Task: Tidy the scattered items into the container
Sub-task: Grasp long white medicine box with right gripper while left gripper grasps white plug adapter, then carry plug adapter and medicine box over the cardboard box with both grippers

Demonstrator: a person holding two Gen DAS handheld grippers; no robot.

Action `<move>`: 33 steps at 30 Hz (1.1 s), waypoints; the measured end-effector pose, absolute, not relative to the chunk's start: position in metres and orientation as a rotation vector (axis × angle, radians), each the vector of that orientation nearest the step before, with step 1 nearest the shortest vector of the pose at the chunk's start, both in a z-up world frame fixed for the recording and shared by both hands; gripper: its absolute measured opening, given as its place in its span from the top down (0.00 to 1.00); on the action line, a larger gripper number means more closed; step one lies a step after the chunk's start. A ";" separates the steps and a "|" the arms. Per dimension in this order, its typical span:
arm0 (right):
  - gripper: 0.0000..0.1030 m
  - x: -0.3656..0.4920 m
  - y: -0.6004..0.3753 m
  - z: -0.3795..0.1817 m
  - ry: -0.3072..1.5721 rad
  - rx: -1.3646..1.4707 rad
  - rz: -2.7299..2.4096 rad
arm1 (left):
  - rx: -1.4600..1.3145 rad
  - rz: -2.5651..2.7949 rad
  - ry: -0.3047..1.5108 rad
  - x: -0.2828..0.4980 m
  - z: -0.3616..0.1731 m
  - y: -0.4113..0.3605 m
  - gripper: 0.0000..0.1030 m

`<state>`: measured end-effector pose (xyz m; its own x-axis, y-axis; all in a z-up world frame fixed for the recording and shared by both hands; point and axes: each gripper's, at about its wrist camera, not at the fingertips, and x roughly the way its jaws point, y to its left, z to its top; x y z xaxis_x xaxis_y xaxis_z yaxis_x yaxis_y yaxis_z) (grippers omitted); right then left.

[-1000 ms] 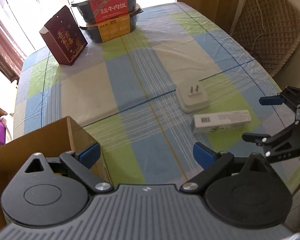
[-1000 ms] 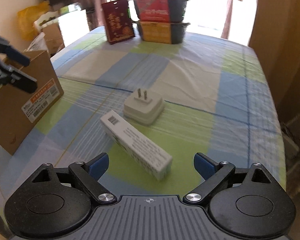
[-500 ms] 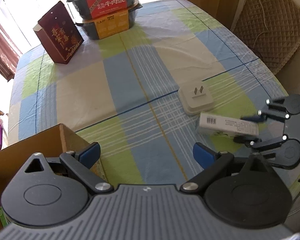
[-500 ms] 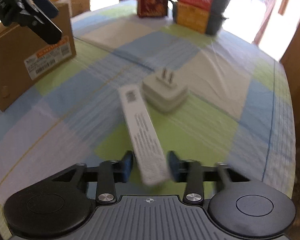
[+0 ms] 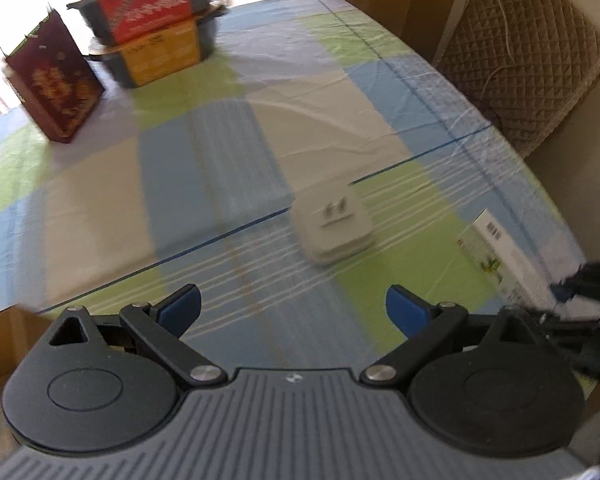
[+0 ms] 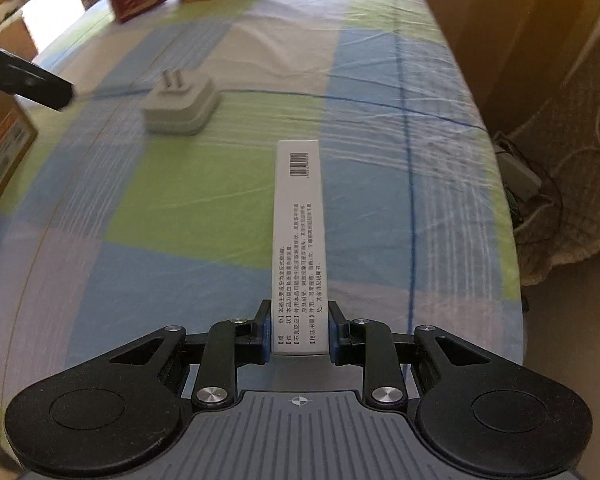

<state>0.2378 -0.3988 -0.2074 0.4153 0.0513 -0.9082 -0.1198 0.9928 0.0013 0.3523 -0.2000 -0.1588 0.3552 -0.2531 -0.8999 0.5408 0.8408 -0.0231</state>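
Right tool [image 6: 299, 330] is pinching one end of a long white box [image 6: 299, 232], and the box sticks straight out in front of it, above the checked cloth on the bench [image 6: 220, 208]. From the left view the same box shows at the right edge, tipped up off the cloth. Left tool [image 5: 293, 308] is spread wide with nothing between its blue pads, and it hangs over the bench facing a white plug [image 5: 334, 226]. That plug lies flat on the cloth with its two metal pins pointing up, well apart from the brown cardboard box [image 5: 4, 336], whose rim peeks in at the lower left corner of the left view. The step in hand looks like carrying the long white box over to the cardboard box. I think the next move calls for swinging it to the left, getting it over the open top, and only then letting go, so it drops inside and not on the rim. The plug would also need picking up, and its low, flat shape may be harder to pinch.
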 end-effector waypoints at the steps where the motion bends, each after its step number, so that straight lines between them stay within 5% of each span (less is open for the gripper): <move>1: 0.72 0.239 -0.400 -0.207 1.132 -0.061 0.093 | 0.281 -0.519 1.103 0.357 -0.164 -0.207 0.05; 14: 0.72 0.258 -0.414 -0.205 1.084 0.010 0.069 | 0.246 -0.415 1.161 0.408 -0.233 -0.263 0.07; 17: 0.71 0.262 -0.413 -0.203 1.074 0.005 0.069 | 0.273 -0.416 1.153 0.409 -0.240 -0.267 0.15; 19: 0.48 0.263 -0.411 -0.200 1.037 -0.007 0.052 | 0.272 -0.435 1.141 0.409 -0.241 -0.267 0.22; 20: 0.23 0.263 -0.411 -0.198 1.018 -0.012 0.043 | 0.272 -0.445 1.134 0.409 -0.241 -0.266 0.32; 21: 0.21 0.263 -0.410 -0.196 0.998 -0.018 0.034 | 0.276 -0.459 1.127 0.408 -0.239 -0.266 0.36; 25: 0.23 0.267 -0.412 -0.195 0.987 0.007 0.030 | 0.287 -0.478 1.157 0.405 -0.236 -0.259 0.39; 27: 0.48 0.270 -0.411 -0.198 1.006 0.001 0.039 | 0.284 -0.488 1.164 0.397 -0.232 -0.253 0.39; 33: 0.72 0.273 -0.408 -0.205 1.063 -0.036 0.036 | 0.268 -0.584 1.096 0.357 -0.187 -0.236 0.39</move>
<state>0.2729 -0.4083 -0.2049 0.4857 0.0120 -0.8741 -0.0468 0.9988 -0.0123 0.3566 -0.2355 -0.1865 0.3276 -0.3110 -0.8922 0.5671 0.8200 -0.0776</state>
